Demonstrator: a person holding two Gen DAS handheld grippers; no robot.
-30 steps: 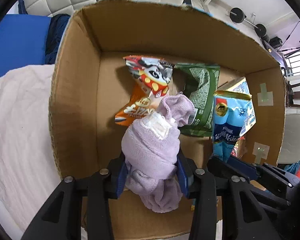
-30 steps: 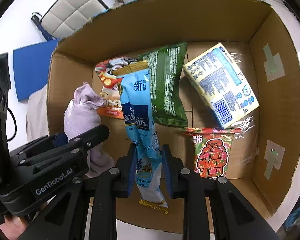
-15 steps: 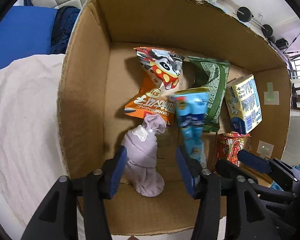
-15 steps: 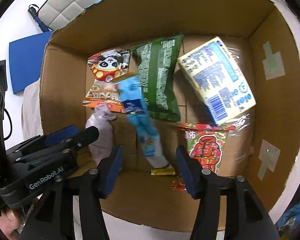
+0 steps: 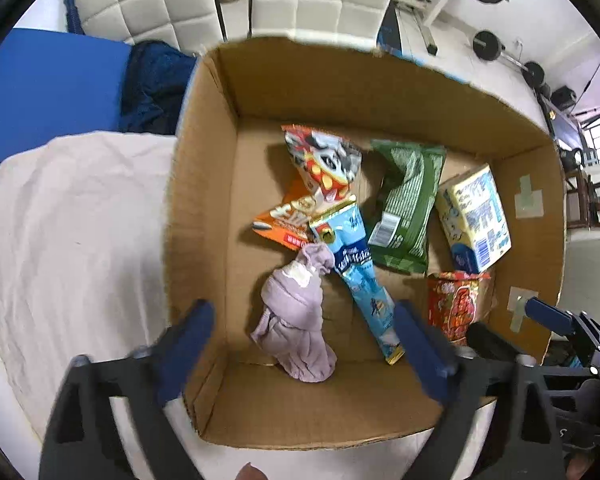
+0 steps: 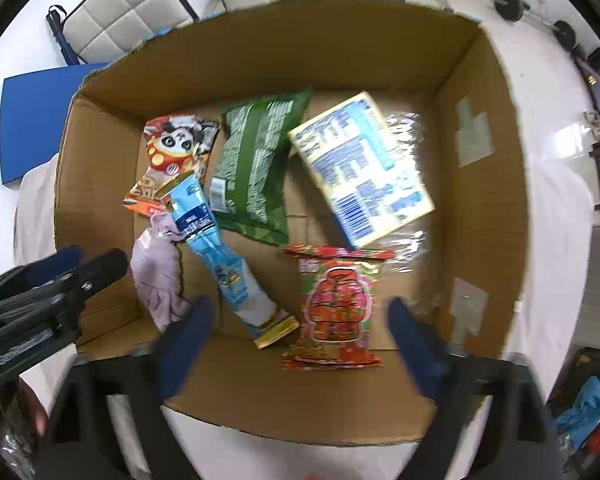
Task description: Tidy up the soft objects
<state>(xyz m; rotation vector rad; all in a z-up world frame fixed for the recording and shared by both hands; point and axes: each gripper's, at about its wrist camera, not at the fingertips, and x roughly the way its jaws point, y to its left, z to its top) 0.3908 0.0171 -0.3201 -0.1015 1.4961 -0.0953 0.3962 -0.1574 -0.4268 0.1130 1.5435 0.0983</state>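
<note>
A cardboard box holds the goods. On its floor lies a lilac cloth bundle beside a long blue snack packet. My left gripper hangs above the cloth, jaws opening wide, nothing touching the pads. My right gripper hovers over the blue packet's lower end and a red snack bag, jaws opening too, gripping nothing. A panda-print bag, an orange bag, a green bag and a yellow-blue pack fill the rest.
The box sits on a pale cloth-covered surface. A blue mat and padded white chairs stand behind it. Dumbbells lie on the floor at the far right. The left gripper's body shows at the right wrist view's left edge.
Both grippers let go and spread wide: the lilac cloth and the blue packet dropped to the box floor. Both grippers rose, so the box looks smaller.
</note>
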